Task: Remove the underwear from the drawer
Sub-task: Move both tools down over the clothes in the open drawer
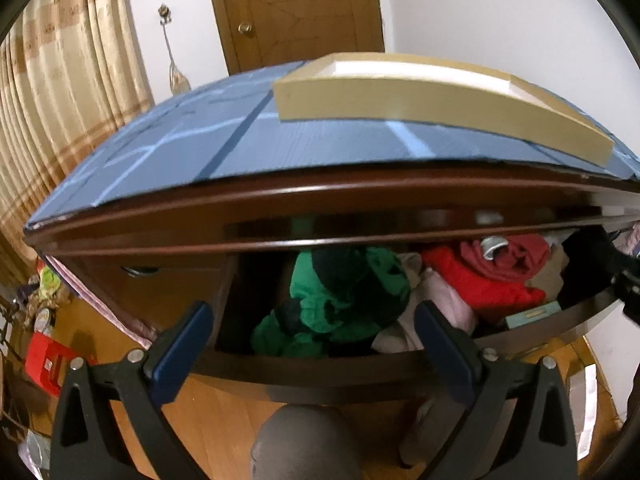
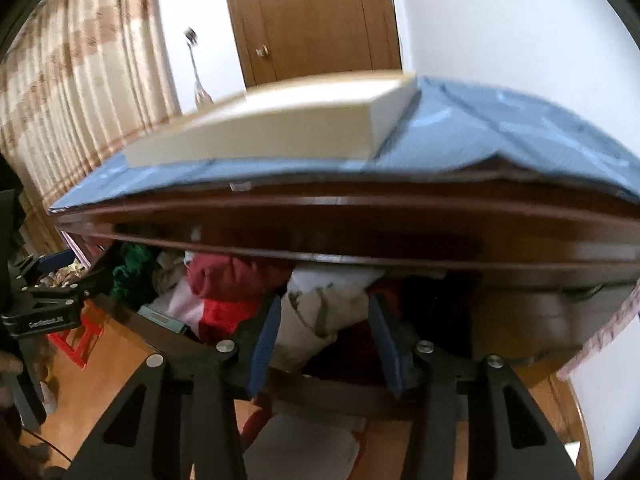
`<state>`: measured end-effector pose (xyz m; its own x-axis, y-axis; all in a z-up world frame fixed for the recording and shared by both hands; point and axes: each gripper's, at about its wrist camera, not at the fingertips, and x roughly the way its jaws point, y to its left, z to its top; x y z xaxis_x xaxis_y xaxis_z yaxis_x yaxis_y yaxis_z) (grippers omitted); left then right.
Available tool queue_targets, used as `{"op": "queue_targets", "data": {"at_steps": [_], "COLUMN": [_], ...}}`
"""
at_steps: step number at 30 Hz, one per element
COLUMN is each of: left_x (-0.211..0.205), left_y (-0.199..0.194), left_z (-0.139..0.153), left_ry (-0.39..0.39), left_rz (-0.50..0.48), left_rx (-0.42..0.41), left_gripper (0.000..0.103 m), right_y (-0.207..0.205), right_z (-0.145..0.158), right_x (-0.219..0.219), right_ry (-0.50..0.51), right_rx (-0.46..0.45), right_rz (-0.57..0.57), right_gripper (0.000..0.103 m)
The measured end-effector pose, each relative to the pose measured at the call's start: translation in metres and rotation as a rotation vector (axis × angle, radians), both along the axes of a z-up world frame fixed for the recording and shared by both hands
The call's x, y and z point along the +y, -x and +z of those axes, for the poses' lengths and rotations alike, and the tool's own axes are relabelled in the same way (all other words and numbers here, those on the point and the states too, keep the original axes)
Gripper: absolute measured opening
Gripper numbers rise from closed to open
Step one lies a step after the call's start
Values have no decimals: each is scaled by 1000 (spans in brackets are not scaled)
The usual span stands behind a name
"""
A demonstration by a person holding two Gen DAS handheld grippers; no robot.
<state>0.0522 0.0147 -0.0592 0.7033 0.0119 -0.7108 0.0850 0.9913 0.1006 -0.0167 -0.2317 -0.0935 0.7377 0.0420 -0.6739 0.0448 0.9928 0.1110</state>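
Drawer (image 1: pixel 320 366), pulled out from under a dark wooden top and packed with clothes. Held a green-and-black garment (image 1: pixel 340 292) at the left, a pink cloth (image 1: pixel 454 300) beside it, a red cloth (image 1: pixel 480 280) further right and a small teal box (image 1: pixel 532 314) against the front wall.

Left gripper (image 1: pixel 316 332): hung just above the drawer's front edge, tongs wide apart, nothing between them, green garment lying beyond and below. Pointed down into the left part of the drawer.

Right gripper (image 2: pixel 324 344): reached into the drawer to the right of the red cloth, tongs drawn in on a pale cloth (image 2: pixel 316 312) with olive marks. Looked clamped on it, both blue pads against its sides, though blurred. Could not tell whether this cloth was underwear. Showed more pale fabric hanging below the drawer front, under the gripper.

On top: a blue mat (image 1: pixel 180 148) with pale lines, and 1 flat tan box (image 1: pixel 400 96) resting on it. Behind: a wooden door (image 1: pixel 296 12), a white wall and a striped curtain (image 1: pixel 68 80). Down at the left, on the wooden floor, a red stool (image 1: pixel 44 364).
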Motion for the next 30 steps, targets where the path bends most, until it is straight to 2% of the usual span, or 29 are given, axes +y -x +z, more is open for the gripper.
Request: {"op": "queue_targets", "data": {"at_steps": [3,7,17,22,30], "left_x": [1,4,14,13,13], "left_y": [-4,-7,-13,-6,12], "left_z": [-2,-6,-14,-17,-19], "left_ry": [4,-6,73,36,10], "left_rz": [1,0,7,-9,-43], "left_rx": [9,15,73,81,77], "left_gripper": [101,102,103,103,103], "right_y": [-5,-6,-18,-15,2], "right_z": [-9,-10,-15,-16,-19], "right_x": [7,8,13,14,20], "right_ry": [22,31,30,16,7], "right_rx": [66,84,135,158,141], "right_rz": [-9,-28,-51,-38,-22], "right_gripper": [49,49,49,49,60]}}
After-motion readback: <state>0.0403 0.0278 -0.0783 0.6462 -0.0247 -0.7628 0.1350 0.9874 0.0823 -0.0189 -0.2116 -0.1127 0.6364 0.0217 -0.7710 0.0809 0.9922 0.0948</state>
